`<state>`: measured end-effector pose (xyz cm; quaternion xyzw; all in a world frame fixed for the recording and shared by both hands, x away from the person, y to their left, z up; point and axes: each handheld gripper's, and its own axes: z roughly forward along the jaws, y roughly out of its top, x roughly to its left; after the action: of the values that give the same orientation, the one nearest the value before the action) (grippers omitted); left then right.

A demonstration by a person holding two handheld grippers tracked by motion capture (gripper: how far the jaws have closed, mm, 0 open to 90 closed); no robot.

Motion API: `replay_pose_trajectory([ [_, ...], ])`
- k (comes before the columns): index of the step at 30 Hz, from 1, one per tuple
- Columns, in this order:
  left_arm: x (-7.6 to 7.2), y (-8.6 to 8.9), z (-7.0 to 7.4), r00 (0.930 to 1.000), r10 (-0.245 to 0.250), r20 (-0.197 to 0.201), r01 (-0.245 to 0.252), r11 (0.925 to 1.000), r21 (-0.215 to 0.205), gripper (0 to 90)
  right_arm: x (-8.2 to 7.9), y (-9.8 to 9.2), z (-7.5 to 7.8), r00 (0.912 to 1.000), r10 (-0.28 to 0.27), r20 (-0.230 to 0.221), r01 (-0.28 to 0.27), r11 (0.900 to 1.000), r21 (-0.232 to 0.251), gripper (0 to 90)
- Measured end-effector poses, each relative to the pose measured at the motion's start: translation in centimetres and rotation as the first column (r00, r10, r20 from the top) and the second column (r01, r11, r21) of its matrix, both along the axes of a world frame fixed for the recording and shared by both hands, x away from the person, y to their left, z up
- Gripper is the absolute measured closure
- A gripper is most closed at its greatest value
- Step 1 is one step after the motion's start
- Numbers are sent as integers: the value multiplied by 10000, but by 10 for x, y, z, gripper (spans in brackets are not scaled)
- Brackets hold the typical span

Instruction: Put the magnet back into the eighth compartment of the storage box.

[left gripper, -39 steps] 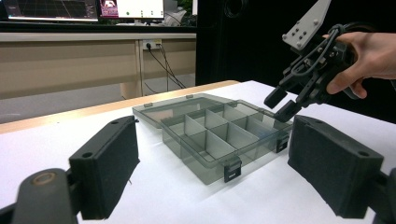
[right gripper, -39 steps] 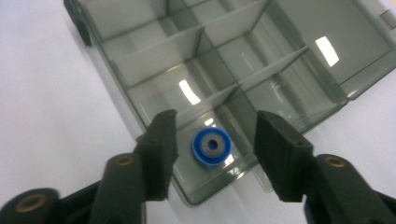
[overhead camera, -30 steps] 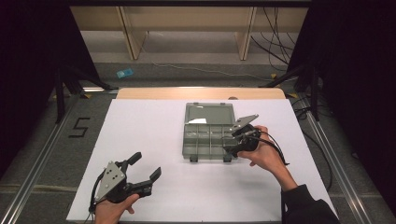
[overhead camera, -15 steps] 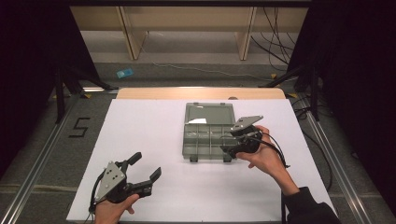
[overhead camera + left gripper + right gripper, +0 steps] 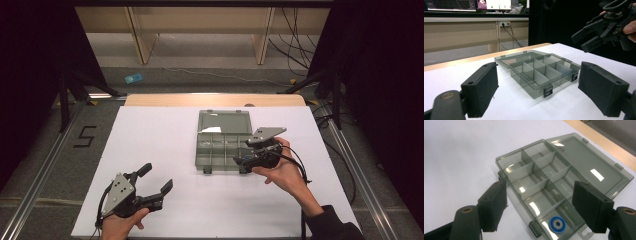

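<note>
White tabletop [image 5: 165, 135] holds an open box [image 5: 222, 142] with a blue ring [image 5: 557, 224] inside — right gripper [image 5: 243, 161], just opening, and left gripper [image 5: 156, 182] both gape, holding nothing.

White-covered table [image 5: 165, 145], open grey compartment box [image 5: 223, 142] lying on it

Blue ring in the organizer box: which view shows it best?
Right gripper view: the blue ring lies flat in a corner compartment of the box, between the open jaws. In the high and left gripper views the box shows, but the ring cannot be made out.
</note>
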<state>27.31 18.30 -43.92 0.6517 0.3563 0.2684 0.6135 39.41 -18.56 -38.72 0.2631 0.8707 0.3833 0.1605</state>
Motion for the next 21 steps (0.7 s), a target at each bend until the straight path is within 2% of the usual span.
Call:
replay_pose_trajectory([
  [1, 0, 0, 0, 10000, -2, -4, 2, 10000, -1, 156, -2, -1, 0, 10000, 6, -4, -5, 9998, 186, 291],
  [3, 0, 0, 0, 10000, -7, 3, 7, 10000, -2, 156, -4, -2, 1, 10000, -58, -39, 58, 9998, 177, 284],
  [5, 0, 0, 0, 10000, -5, -1, 5, 10000, -1, 157, -4, -3, 1, 9999, -2, 140, -3, 9994, 333, 282],
  [7, 0, 0, 0, 10000, -12, -1, 12, 10000, 0, 156, -6, -4, 2, 9999, -98, 66, 95, 9987, 494, 280],
  [14, 0, 0, 0, 10000, -34, 14, 34, 10000, 53, 156, -10, -5, 3, 9995, -152, 272, 129, 9964, 837, 272],
  [15, 0, 0, 0, 10000, -35, 6, 35, 10000, 54, 156, -12, -5, 2, 9993, -186, 324, 152, 9946, 1024, 270],
  [21, 0, 0, 0, 10000, -52, 8, 52, 10000, 57, 156, -16, -6, -1, 9990, -184, 401, 134, 9926, 1209, 262],
])
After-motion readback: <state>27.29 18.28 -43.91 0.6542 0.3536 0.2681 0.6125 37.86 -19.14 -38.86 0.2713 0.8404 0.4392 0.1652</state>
